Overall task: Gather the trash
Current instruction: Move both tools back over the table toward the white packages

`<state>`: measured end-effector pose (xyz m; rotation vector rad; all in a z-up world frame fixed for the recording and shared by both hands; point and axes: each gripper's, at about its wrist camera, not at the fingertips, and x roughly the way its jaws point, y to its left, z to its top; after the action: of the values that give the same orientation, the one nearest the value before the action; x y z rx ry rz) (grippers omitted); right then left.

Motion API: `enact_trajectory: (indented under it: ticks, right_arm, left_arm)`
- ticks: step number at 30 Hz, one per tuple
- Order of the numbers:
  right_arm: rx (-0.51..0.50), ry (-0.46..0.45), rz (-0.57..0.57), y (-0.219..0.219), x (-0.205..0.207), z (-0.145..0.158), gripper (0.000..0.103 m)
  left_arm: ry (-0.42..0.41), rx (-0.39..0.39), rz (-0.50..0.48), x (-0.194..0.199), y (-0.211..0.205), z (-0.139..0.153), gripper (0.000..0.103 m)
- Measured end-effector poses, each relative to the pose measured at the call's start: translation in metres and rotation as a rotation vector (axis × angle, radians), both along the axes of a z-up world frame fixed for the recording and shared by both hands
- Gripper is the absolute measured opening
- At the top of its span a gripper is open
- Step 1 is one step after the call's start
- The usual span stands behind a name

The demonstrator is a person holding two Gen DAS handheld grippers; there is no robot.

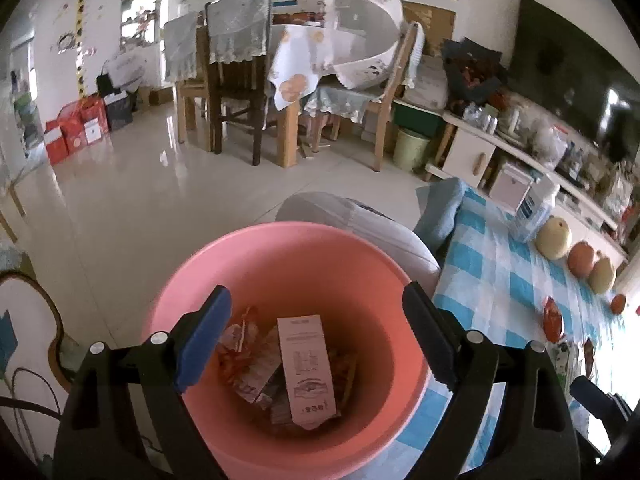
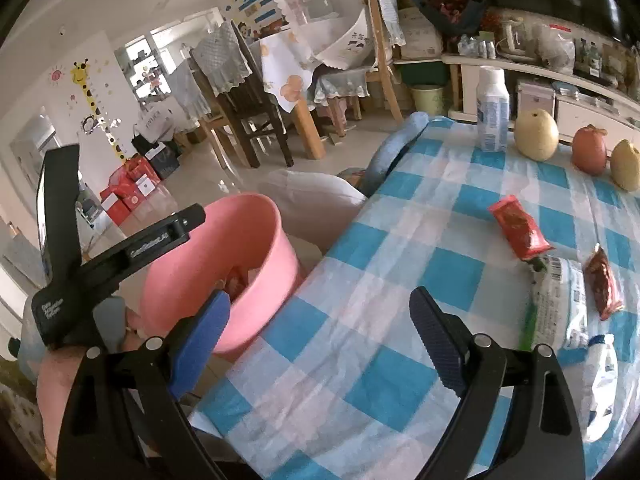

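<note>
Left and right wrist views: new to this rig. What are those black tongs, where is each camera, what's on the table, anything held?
No robot arm here: a person holds one pair of tongs in each hand, with a fisheye camera on each looking along the fingers. The left view looks down into a pink bucket that holds a paper box and wrappers; the left tongs are open and empty. The right tongs hang open and empty over the checked tablecloth. On it lie a red wrapper, more packets, a white bottle and fruit.

Pink bin [image 1: 256, 264]; blue-and-white checked tablecloth [image 2: 400, 240]; red wrapper [image 2: 520, 230] — another, perhaps darker red [image 2: 602, 282].
</note>
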<state>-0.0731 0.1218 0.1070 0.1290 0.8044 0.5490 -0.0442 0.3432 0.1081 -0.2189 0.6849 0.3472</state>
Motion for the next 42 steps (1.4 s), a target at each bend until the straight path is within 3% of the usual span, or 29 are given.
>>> enact_trajectory:
  ticks: [6, 19, 42]
  right_arm:
    - [-0.063, -0.048, 0.000, -0.011, -0.011, 0.000, 0.091]
    - [-0.050, -0.089, -0.032, -0.046, -0.021, 0.004, 0.092]
    - [-0.095, -0.089, -0.094, -0.100, -0.021, -0.007, 0.092]
  left_arm:
    - [0.013, 0.036, -0.028, 0.002, -0.019, 0.002, 0.089]
    - [0.027, 0.111, -0.100, 0.010, -0.065, 0.004, 0.092]
    - [0.043, 0.245, -0.235, 0.022, -0.149, 0.002, 0.092]
